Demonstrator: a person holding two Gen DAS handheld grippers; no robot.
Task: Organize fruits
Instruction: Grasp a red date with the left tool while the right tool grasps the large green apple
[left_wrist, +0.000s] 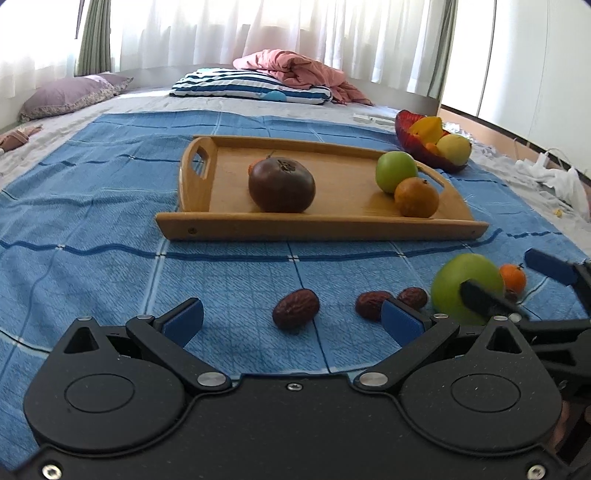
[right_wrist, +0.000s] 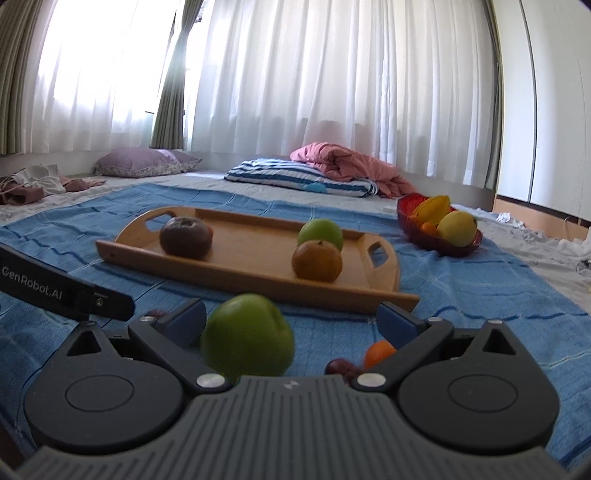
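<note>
1. Left wrist view: the left gripper (left_wrist: 291, 321) hangs low over the blue blanket (left_wrist: 92, 229) with its blue-padded fingers spread wide and nothing between them.
2. Just ahead of it lie three wrinkled dates: one date (left_wrist: 295, 308) sits between the fingers' line, and two more dates (left_wrist: 391, 301) lie side by side near the right pad.
3. To the right, a green apple (left_wrist: 467, 288) rests on the blanket with the right gripper (left_wrist: 517, 284) straddling it; one dark finger crosses its front, the other blue pad stands apart beyond a small tangerine (left_wrist: 513, 277).
4. Farther back sits a wooden tray (left_wrist: 321, 229) holding a dark brown fruit (left_wrist: 281, 184), a second green apple (left_wrist: 396, 170) and an orange (left_wrist: 416, 197), the last two touching.
5. A red bowl (left_wrist: 424, 155) of yellow fruit stands beyond the tray's right end.
6. Right wrist view: the right gripper (right_wrist: 291, 325) is wide apart, with the blurred green apple (right_wrist: 247, 343) between its fingers, close to the left pad and clear of the right one; whether the left pad touches it I cannot tell.
7. The small tangerine (right_wrist: 378, 350) and a date (right_wrist: 340, 367) lie beside the right finger.
8. The tray (right_wrist: 258, 284) lies ahead with its three fruits, and the red bowl (right_wrist: 439, 243) sits to its right.
</note>
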